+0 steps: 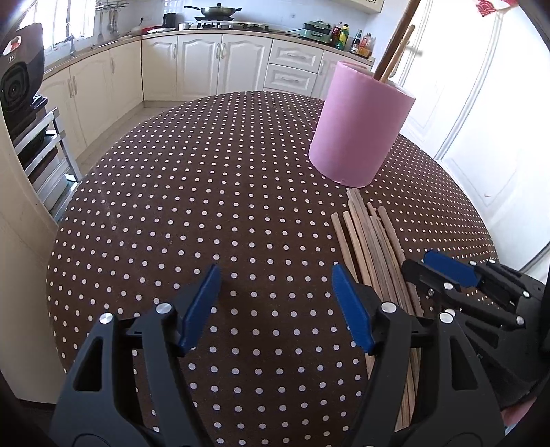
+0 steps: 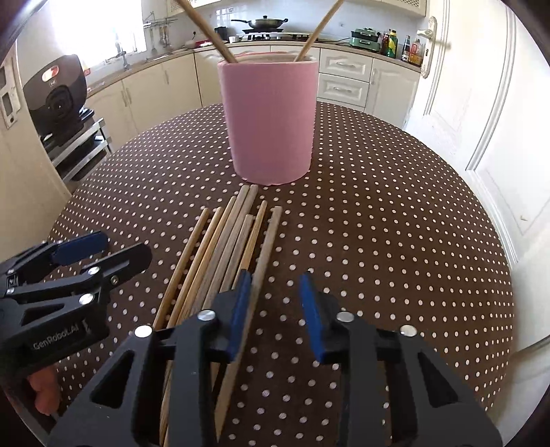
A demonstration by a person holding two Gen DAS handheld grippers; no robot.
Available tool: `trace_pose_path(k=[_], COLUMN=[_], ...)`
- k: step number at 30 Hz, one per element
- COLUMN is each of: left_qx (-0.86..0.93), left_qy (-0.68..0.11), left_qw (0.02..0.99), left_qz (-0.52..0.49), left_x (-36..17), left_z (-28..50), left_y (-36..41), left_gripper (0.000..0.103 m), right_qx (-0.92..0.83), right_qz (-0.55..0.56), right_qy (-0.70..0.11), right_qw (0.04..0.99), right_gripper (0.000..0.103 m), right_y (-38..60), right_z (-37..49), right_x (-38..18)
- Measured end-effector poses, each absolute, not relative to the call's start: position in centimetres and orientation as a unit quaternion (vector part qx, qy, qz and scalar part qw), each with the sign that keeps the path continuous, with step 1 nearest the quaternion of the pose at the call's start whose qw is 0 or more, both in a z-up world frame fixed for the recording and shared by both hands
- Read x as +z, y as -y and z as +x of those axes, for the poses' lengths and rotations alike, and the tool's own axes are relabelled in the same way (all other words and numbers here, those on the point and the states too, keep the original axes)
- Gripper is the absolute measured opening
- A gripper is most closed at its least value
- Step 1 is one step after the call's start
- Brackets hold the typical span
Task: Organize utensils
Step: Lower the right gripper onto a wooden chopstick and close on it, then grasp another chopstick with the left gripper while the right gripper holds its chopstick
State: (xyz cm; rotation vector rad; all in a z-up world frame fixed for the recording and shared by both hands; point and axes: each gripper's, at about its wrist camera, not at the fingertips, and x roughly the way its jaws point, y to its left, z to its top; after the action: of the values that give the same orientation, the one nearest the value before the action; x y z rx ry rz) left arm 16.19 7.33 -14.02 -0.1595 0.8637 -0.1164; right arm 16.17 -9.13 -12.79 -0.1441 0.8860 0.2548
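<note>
Behind the round table (image 2: 395, 220) with its brown dotted cloth stands a kitchen with cream cabinets (image 1: 202, 65), and a wok (image 1: 215, 11) sits on the stove far at the back. On the table stands a pink cup (image 2: 270, 123), upright, and two chopsticks lean inside it; their upper ends are cut off by the top edge of both views. The inside of the cup is not visible, so how deep they go I cannot tell.

Just in front of the cup lies a bundle of wooden chopsticks (image 2: 223, 240), side by side on the cloth, their far tips near the base of the cup but not touching it. Their near ends are hidden under the grippers in both views — an exact count is not possible.

The left gripper (image 1: 276, 302) hangs over bare cloth with its jaws wide apart and nothing between them; the bundle is just beside its right finger. The right gripper (image 2: 273, 309) stands at the right edge of the bundle with a narrow gap between its jaws. One chopstick (image 2: 261, 271), the outermost on the right, lies along the left blue pad (image 2: 239, 316), while the other pad is clearly apart from it — so this chopstick is not pinched. A bit of a person's hand (image 2: 43, 392) shows at the lower left of the right wrist view, mostly hidden by the left gripper's body.
</note>
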Motion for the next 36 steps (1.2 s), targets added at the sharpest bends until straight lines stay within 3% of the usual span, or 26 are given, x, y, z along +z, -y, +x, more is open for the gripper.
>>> trace_pose_path(k=[7,12,21,27,29,36], left_qx=[-0.067,-0.073,-0.063,-0.057,-0.07,-0.108], left_qy=[-0.422,-0.426,-0.435,-0.435,-0.44,-0.443], left_qw=[0.901,0.9,0.898,0.899,0.895,0.889], left_qz=[-0.072,-0.058,-0.03,0.01,0.008,0.032], left_x=[-13.9,-13.9,-14.2,-14.2,-14.1,-14.2], left_z=[16.5,16.9,18.8,20.3,20.7,21.2], left_y=[-6.7,-5.4,-2.9,-1.2,-0.9,0.0], left_gripper=[0.067,0.067,0.066,0.035,0.016,0.006], right_qx=[0.132,0.134,0.133,0.128,0.129,0.126], right_qz=[-0.079,-0.047,-0.023,-0.004,0.0,0.014], right_qy=[-0.433,-0.435,-0.429,-0.429,-0.428,-0.426], right_qw=[0.888,0.889,0.893,0.894,0.895,0.896], right_gripper=[0.017,0.006,0.005,0.006,0.006,0.006], right_y=[8.4,9.3,10.7,12.2,12.2,12.8], right_z=[16.5,17.3,17.3,17.6,17.7,17.6], right_x=[-13.3,-13.1,-12.8,-12.8,-12.8,-12.6])
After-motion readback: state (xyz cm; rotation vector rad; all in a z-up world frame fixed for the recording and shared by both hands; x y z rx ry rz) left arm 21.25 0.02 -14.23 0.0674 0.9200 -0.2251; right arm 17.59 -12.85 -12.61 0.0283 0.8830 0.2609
